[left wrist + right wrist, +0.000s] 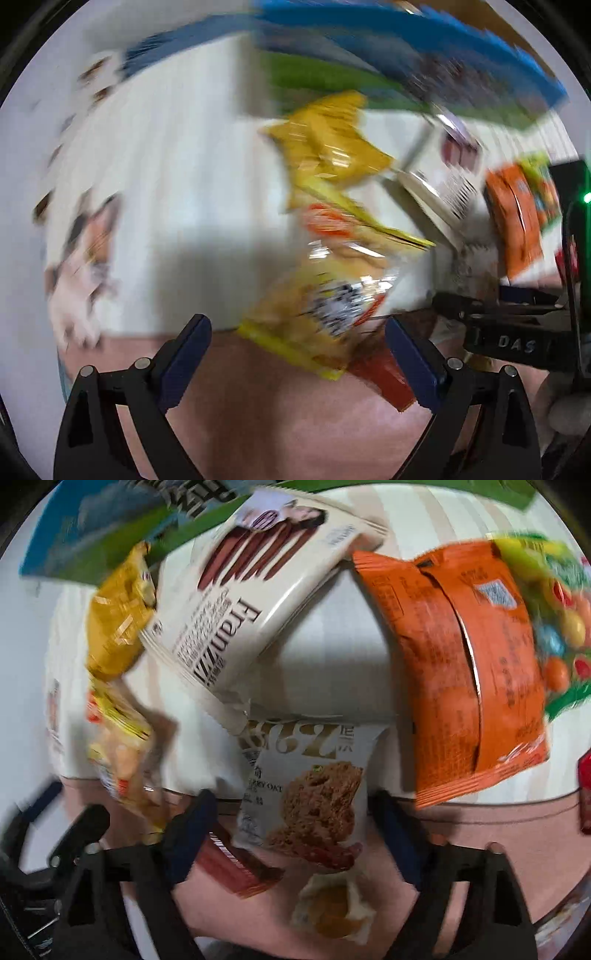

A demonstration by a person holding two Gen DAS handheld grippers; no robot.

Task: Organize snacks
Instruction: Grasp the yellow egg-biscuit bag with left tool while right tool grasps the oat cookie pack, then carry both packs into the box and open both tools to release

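Both views are motion-blurred. My left gripper (297,332) is open, its jaws wide on either side of a yellow snack bag (332,288) lying ahead of it. A second yellow packet (328,144) lies beyond. My right gripper (293,808) is open, with a white oat-cookie packet (310,794) between its fingers; I cannot tell if they touch it. A cream Franzzi box (251,594) and an orange bag (458,672) lie further on. The right gripper (517,332) shows at the right edge of the left wrist view.
A blue and green package (424,51) lies at the far edge. A colourful candy bag (554,620) sits right of the orange bag. A brown wrapper (240,871) and a small orange-filled packet (332,912) lie on the pink surface (277,406) near me. The white striped tray (177,177) holds the snacks.
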